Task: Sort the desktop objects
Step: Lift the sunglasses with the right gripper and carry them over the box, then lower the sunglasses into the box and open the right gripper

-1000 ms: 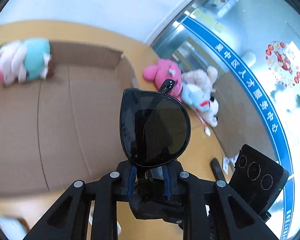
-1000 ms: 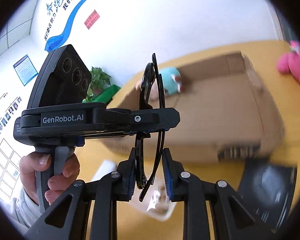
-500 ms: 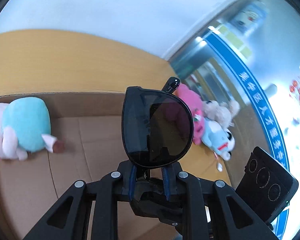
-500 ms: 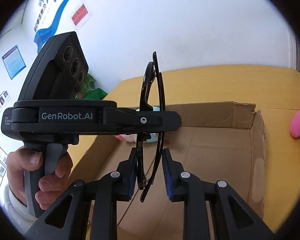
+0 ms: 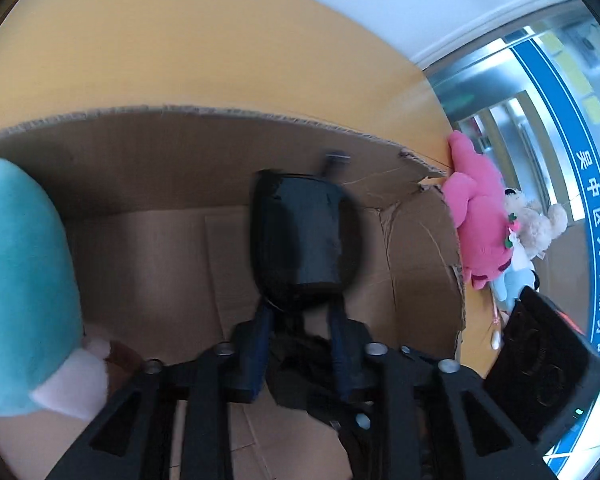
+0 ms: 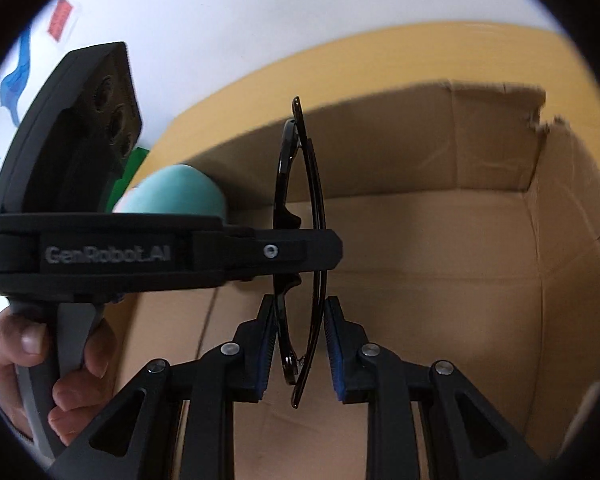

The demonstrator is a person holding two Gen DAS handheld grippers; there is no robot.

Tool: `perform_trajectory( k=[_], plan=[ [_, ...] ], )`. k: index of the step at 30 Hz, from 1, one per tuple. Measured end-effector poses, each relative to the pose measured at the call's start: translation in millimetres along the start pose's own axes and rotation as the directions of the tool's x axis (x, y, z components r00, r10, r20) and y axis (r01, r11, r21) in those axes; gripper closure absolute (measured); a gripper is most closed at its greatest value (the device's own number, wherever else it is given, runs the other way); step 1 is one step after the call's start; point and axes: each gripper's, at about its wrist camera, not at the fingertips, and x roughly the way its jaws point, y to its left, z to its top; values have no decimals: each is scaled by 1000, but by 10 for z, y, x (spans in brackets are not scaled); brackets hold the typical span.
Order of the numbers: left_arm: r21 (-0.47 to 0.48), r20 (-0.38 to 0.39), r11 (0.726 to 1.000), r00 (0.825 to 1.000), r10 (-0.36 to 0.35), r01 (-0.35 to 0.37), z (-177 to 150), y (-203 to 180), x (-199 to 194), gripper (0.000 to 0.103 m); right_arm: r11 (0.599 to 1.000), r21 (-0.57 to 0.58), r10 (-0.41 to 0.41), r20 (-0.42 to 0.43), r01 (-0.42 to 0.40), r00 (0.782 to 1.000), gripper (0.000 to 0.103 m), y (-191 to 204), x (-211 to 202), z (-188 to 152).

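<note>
Sunglasses [image 5: 306, 240] lowered into box [image 5: 420, 248] | left jaws parted | right jaws parted, sunglasses between

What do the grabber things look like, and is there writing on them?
Both are black plastic. The right gripper has two fingers with blue ribbed pads and silver screws. The left gripper has grey "GenRobot.AI" lettering on its side, a block with three round lenses on top and a grey handle, held by a bare hand.
</note>
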Motion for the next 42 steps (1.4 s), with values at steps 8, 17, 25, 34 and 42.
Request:
perform_trajectory(
  k=[8,17,25,34,42],
  plan=[
    [59,80,997,996,39,-43,-185,24,-365,51,994,91,63,1,-63,998,81,-74,117,-76],
    [75,191,991,977,99,-115,-465,222,-951,51,996,86,-33,32,30,999,73,118,81,-168],
    [46,245,990,963,115,-130,-804,466,-1278,50,995,23,-101,6,101,995,69,289,221,-175],
    [60,370,968,906,207,-245,-1280,412,-1706,45,979,-67,-184,86,190,979,56,543,-57,-301],
    [37,605,914,737,301,-404,-1956,206,-2269,13,936,-193,-234,286,295,929,24,902,-922,-752]
  ],
)
